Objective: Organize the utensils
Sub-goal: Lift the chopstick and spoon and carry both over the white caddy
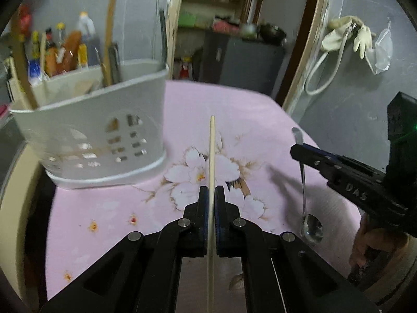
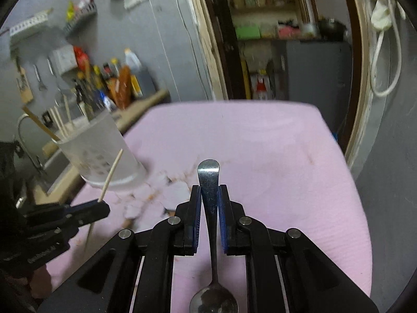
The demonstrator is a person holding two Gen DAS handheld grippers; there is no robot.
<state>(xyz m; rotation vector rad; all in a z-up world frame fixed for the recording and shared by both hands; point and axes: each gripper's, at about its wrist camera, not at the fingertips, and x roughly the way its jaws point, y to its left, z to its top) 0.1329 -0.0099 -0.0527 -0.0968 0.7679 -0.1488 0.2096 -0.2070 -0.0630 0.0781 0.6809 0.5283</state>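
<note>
My left gripper [image 1: 211,191] is shut on a pale wooden chopstick [image 1: 211,146] that points away over the pink flowered cloth [image 1: 109,208]. The white utensil holder [image 1: 104,127] stands to the upper left of it, with chopsticks and wooden tools standing inside. My right gripper [image 2: 209,191] is shut on the handle of a metal spoon [image 2: 208,177], bowl end hanging toward the camera. In the left wrist view the right gripper [image 1: 295,151] holds that spoon [image 1: 310,227] above the cloth at the right. The right wrist view shows the left gripper [image 2: 104,207] with its chopstick [image 2: 112,174] in front of the holder [image 2: 104,154].
Sauce bottles [image 2: 117,83] line a counter behind the holder. An open doorway [image 2: 273,52] with shelves lies beyond the table's far edge. A cable and gloves [image 1: 346,36] hang on the grey wall at the right. A hand [image 1: 370,245] grips the right tool.
</note>
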